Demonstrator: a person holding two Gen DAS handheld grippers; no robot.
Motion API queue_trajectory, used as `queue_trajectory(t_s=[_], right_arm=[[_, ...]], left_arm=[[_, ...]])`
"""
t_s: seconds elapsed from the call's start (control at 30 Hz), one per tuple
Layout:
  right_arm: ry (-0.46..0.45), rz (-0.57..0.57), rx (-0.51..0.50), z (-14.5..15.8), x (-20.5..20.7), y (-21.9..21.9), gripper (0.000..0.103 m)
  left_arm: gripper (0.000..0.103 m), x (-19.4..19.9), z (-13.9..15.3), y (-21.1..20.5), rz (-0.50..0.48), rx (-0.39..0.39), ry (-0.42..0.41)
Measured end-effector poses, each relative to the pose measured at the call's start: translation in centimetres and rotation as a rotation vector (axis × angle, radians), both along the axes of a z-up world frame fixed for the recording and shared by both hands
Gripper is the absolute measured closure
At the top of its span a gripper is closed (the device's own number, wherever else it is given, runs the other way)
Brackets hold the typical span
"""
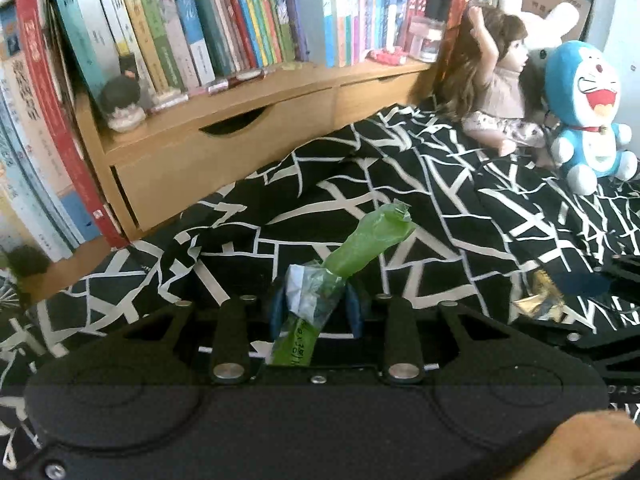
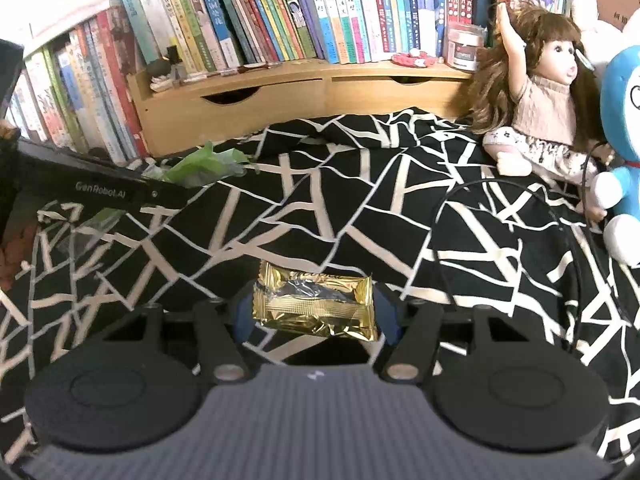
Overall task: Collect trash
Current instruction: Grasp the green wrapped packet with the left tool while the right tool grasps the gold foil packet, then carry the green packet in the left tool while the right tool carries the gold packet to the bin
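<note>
My left gripper [image 1: 316, 308] is shut on a green plastic wrapper [image 1: 360, 244], which sticks up and forward from between the blue pads over the black-and-white patterned cloth [image 1: 400, 184]. My right gripper [image 2: 316, 312] is shut on a gold foil wrapper [image 2: 316, 308], held flat between its pads above the same cloth [image 2: 320, 184]. In the right wrist view the left gripper's black body [image 2: 100, 190] reaches in from the left with the green wrapper [image 2: 208, 162] showing at its tip. The gold wrapper [image 1: 540, 296] also appears at the right edge of the left wrist view.
A wooden drawer unit [image 1: 224, 148] with a row of books [image 1: 240, 12] stands behind the cloth. A doll [image 2: 536, 96] and a blue plush toy [image 1: 588, 116] sit at the back right. A thin black cable [image 2: 500, 188] loops over the cloth.
</note>
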State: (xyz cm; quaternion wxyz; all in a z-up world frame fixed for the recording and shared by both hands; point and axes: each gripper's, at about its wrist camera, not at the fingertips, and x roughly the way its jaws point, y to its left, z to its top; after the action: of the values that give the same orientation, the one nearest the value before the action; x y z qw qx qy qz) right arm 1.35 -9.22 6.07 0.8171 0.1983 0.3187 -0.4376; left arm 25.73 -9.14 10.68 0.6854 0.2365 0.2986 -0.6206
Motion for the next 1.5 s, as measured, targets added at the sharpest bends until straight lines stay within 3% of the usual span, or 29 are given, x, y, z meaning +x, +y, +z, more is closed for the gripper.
queue_trajectory(t_s=[0.07, 0.3, 0.97, 1.2, 1.5], right_arm=[[-0.013, 0.005, 0.012, 0.3, 0.0, 0.3, 0.039], [-0.026, 0.051, 0.006, 1.5, 0.2, 2.4, 0.039], [-0.064, 0.216, -0.072, 7.7, -1.8, 11.8, 0.038], [-0.094, 0.255, -0.112, 9.5, -2.5, 16.6, 0.038], [-0.122, 0.338, -0.15, 10.8, -2.6, 23.6, 0.04]], left_arm=[[0.074, -0.8, 0.8, 0.8, -0.018, -0.012, -0.046], [0.074, -1.6, 3.7, 4.6, 0.035, -0.044, -0.028], [0.073, -5.9, 9.7, 23.6, 0.43, -0.239, 0.061], [0.073, -7.9, 11.3, 30.3, 0.488, -0.294, 0.057], [0.073, -12.1, 12.4, 38.9, 0.495, -0.345, 0.043]])
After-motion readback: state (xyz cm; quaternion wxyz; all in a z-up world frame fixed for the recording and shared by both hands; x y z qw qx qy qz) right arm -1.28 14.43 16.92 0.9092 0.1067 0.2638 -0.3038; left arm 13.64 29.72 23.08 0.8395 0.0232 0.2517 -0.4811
